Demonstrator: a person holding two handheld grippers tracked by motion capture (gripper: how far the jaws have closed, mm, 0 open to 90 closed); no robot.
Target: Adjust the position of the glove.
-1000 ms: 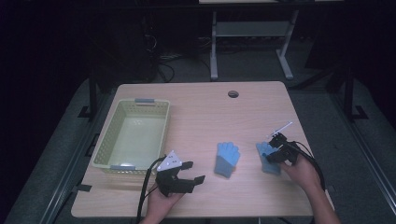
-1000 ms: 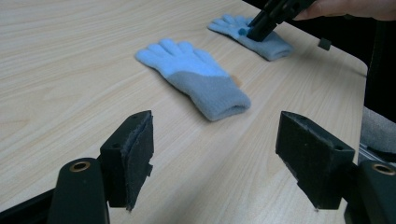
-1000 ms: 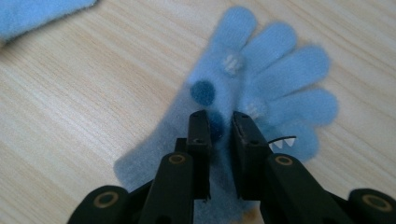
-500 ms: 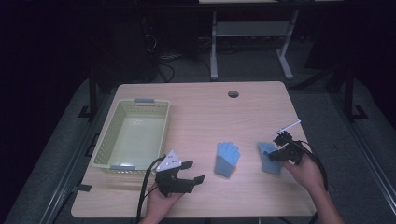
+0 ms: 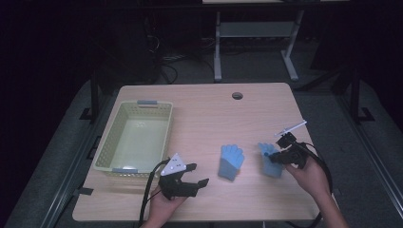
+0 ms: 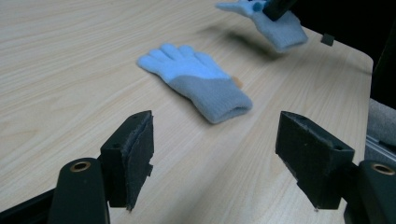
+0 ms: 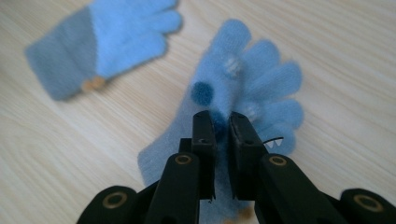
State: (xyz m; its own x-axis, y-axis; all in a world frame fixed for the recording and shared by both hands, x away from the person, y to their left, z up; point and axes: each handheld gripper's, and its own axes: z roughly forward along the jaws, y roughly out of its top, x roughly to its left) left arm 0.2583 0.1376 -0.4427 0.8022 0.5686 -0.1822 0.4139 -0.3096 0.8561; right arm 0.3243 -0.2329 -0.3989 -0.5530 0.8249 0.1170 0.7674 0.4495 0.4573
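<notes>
Soft overhead light falls evenly on the wooden table [image 5: 209, 114], while the floor and the room beyond the table sink into near-black. In the left gripper view the lifted glove [image 6: 275, 25] is smeared by motion and casts a diffuse shadow on the table beneath it. In the right gripper view that glove and the second glove [image 7: 100, 42] beside it are soft and out of focus

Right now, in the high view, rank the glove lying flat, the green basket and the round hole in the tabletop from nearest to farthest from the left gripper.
From the left gripper:
1. Flat glove, just to its right, front of the table.
2. Green basket, to its left; the near rim is almost as close, nearly a tie.
3. Round hole, far edge, clearly farthest.
</notes>
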